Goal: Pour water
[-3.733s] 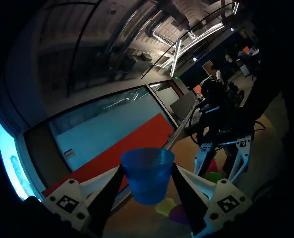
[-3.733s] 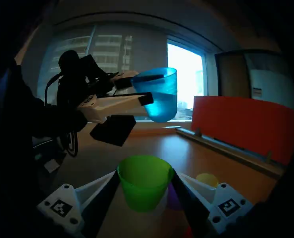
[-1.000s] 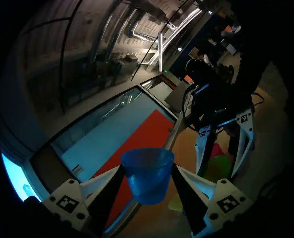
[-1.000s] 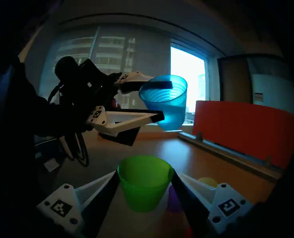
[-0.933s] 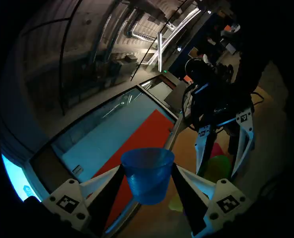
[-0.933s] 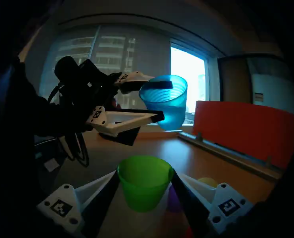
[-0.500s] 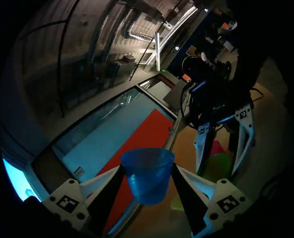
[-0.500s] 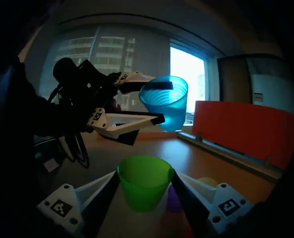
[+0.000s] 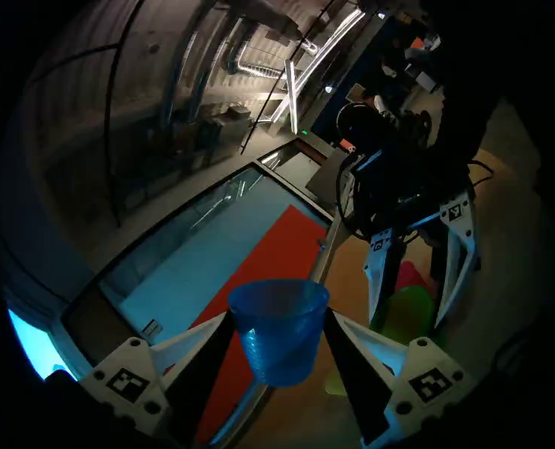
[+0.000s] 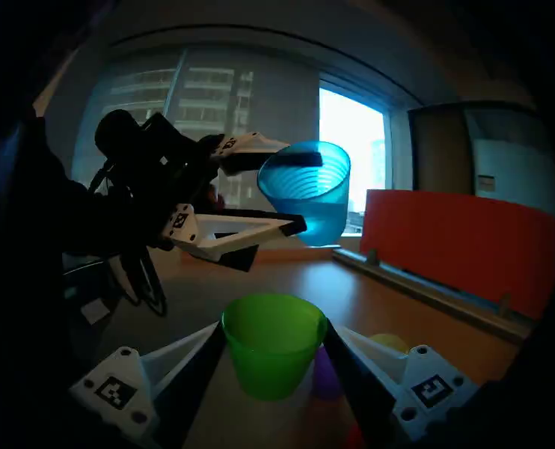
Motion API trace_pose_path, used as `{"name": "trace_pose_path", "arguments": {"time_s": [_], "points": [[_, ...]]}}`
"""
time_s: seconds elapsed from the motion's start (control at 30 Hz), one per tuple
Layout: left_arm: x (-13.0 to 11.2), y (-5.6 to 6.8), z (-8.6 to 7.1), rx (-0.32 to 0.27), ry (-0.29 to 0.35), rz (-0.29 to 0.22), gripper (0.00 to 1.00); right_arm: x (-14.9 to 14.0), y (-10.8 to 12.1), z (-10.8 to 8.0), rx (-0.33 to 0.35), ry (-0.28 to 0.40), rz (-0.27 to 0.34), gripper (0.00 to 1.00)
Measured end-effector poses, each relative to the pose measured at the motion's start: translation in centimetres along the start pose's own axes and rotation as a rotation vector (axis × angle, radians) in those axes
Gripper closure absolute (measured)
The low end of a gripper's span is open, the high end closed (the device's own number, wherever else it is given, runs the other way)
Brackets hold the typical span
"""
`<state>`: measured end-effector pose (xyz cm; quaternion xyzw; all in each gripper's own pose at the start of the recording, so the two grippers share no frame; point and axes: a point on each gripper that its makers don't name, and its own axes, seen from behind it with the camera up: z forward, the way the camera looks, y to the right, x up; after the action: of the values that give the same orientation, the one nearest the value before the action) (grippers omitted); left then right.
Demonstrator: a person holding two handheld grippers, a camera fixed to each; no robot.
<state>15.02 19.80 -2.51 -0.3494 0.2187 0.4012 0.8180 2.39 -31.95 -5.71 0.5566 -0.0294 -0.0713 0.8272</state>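
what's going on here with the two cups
A person works a hand-held gripper in each hand. The left hand-held gripper grips a blue cup in the air, tipped so that its mouth faces the right gripper view. The right hand-held gripper grips a green cup upright, lower down near the wooden table. No stream of water can be made out.

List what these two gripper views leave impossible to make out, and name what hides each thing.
1. Water level in the blue cup: right gripper view, window glare through its ribbed wall masks it.
2. The purple thing and yellow thing: right gripper view, partly behind the green cup held in the right gripper.
3. The person's hand: right gripper view, a backlit silhouette.
4. Left gripper view: the green cup is dim and blurred.
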Motion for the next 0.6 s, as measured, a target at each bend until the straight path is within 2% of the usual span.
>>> {"name": "trace_pose_path", "arguments": {"time_s": [0.6], "points": [[0.18, -0.07, 0.03, -0.003, 0.004, 0.024, 0.16, 0.00, 0.00, 0.01, -0.003, -0.004, -0.004, 0.07]]}}
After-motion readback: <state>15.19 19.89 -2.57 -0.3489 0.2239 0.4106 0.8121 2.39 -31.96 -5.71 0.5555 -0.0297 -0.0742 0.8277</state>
